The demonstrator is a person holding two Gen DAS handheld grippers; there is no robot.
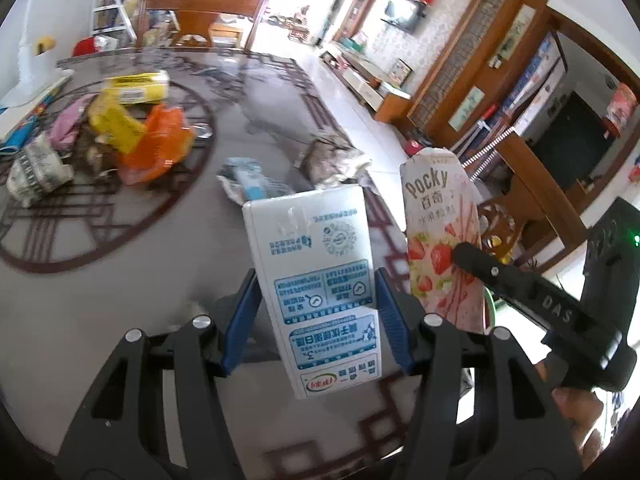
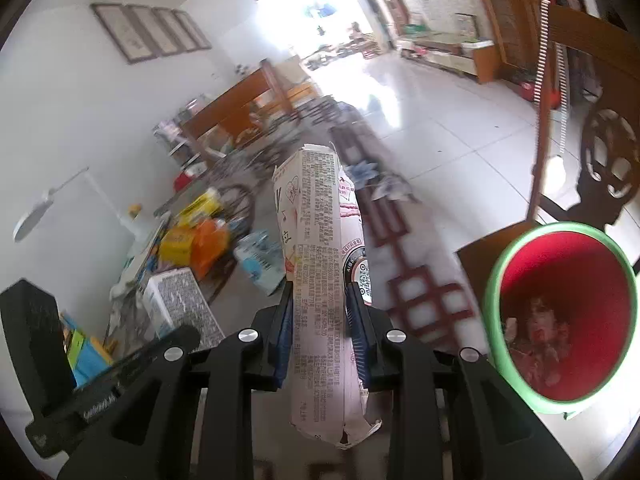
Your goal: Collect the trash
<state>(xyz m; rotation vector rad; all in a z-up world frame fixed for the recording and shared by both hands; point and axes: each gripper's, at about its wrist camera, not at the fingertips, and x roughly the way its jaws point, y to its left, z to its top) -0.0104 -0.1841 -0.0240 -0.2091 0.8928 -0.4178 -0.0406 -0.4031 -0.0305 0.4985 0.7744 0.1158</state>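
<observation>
A white rectangular milk carton with blue printed panels [image 1: 320, 280] stands upside down between the blue pads of the left gripper [image 1: 316, 316], which is clamped on its two sides, lifting it over the glass-topped table with dark red lattice pattern [image 1: 100, 300]. Just to the right of that claw, a pink flattened Pocky box with strawberry pictures [image 1: 440, 236] is held upright by the right gripper [image 2: 320, 336], whose fingers press on its narrow edges; in the right wrist view the box [image 2: 320, 280] runs forward from the claw, its torn end nearest the camera. To the right of and below the right claw sits a round bin with a green rim and red inside [image 2: 560, 328], some scraps lying in its bottom. Ahead of the left claw lie a crumpled light-blue and white wrapper [image 1: 252, 180] and a crumpled grey paper wad [image 1: 332, 156]. Farther ahead and to the left is a heap of rubbish: an orange plastic bag [image 1: 156, 144], yellow packets [image 1: 120, 120], and a crumpled newspaper ball [image 1: 36, 168]. A wooden chair back [image 1: 200, 12] stands beyond the table's far edge.
</observation>
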